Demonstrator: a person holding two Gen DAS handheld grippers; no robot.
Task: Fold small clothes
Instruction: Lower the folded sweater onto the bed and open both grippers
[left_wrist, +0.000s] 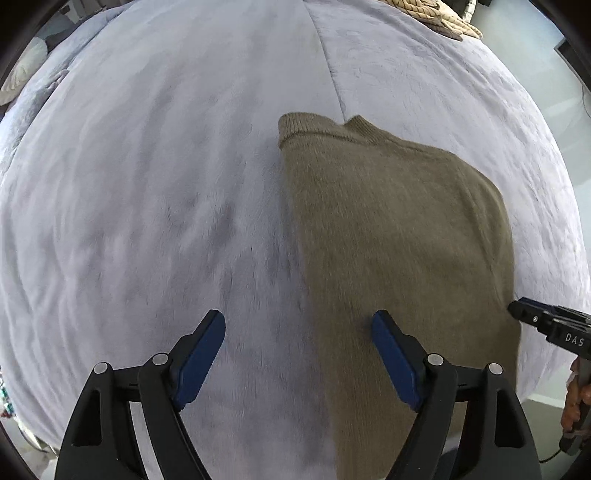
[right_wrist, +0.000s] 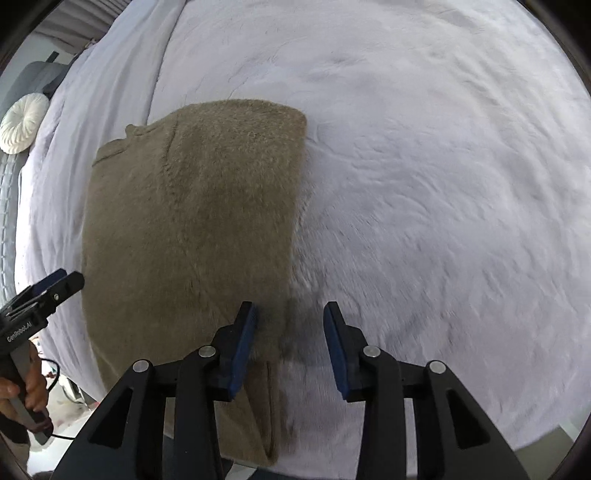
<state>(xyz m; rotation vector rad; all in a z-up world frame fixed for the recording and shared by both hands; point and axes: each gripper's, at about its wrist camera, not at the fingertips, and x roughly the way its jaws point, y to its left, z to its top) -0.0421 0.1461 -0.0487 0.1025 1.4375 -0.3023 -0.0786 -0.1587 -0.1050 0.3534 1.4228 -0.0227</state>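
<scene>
1 sweater (left_wrist: 399, 240), 1 blanket (left_wrist: 147, 184), 2 hand-held grippers (left_wrist: 298, 325) (right_wrist: 290, 314), 1 round cushion (right_wrist: 23, 127).

A big bed fills the room, with a soft, fuzzy, pale grey blanket (right_wrist: 424, 166) spread over it. A round white pillow (right_wrist: 22, 127) lies at the far left edge. A tan knitted thing (left_wrist: 439, 16) lies at the far right corner. Daylight is bright.

A: The sweater's (left_wrist: 399, 236) near hem is running off the bottom edge, behind the left gripper's (left_wrist: 298, 325) frame

B: And the knit item (left_wrist: 436, 14) at the top is getting cropped, too little showing to identify
</scene>
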